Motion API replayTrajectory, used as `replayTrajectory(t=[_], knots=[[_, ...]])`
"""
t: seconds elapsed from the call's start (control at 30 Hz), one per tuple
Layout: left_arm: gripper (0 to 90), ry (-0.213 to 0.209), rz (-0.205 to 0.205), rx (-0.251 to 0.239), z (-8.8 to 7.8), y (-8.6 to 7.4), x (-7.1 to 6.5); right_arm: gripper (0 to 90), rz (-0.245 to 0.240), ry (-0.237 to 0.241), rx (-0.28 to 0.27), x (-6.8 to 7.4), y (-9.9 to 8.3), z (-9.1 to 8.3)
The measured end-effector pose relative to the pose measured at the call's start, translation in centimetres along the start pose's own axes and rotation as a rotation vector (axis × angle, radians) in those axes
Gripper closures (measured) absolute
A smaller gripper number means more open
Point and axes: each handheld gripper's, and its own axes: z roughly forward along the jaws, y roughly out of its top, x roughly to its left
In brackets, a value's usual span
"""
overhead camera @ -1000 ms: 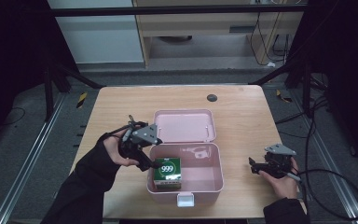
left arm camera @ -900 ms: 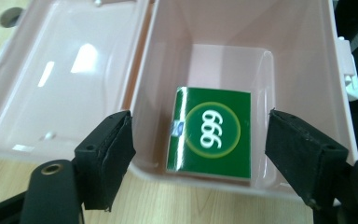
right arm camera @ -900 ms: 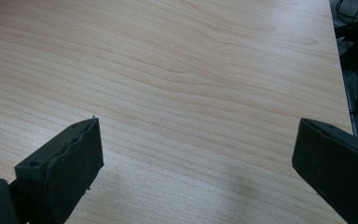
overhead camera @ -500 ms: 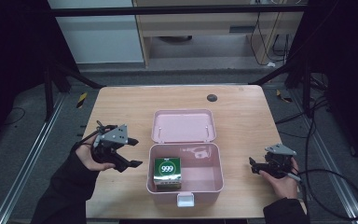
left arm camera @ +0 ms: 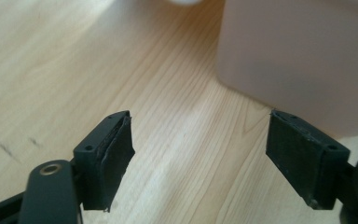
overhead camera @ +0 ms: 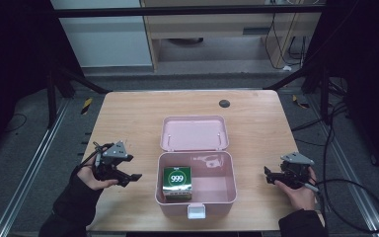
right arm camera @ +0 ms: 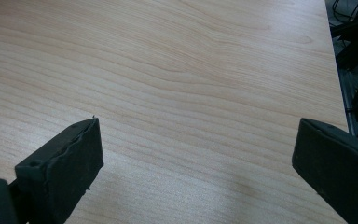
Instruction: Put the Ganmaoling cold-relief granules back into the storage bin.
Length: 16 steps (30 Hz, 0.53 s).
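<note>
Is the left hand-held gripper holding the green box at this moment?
No, the left hand-held gripper is open over the table, and the green box sits inside the pink case.

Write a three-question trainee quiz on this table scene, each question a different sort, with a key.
1. True or false: the green carton lies inside the pink box.
2. The left gripper is: A) shut on the carton, B) open over the table, C) shut on the lid.
3. Fill in: the right gripper has its jaws ____.

Key: 1 true; 2 B; 3 open.
</note>
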Motion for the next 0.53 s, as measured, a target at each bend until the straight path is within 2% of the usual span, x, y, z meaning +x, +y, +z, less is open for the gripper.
replayTrajectory(t=[0.13,0.27,0.37,0.53], knots=[[21.7,0.015,-0.040,-0.002,0.6,-1.2,0.3,2.2,0.006,-0.001,-0.003,-0.1,0.0,0.0],[20.3,0.070,-0.100,0.016,1.2,-2.2,1.0,2.2,0.010,-0.003,-0.001,-0.1,0.0,0.0],[20.0,0.106,-0.167,-0.002,1.3,-2.9,1.6,2.2,0.012,-0.003,-0.004,-0.1,0.0,-0.1],[19.8,0.168,-0.228,0.009,1.7,-4.0,2.3,2.2,0.009,-0.003,-0.002,-0.1,0.0,0.0]])
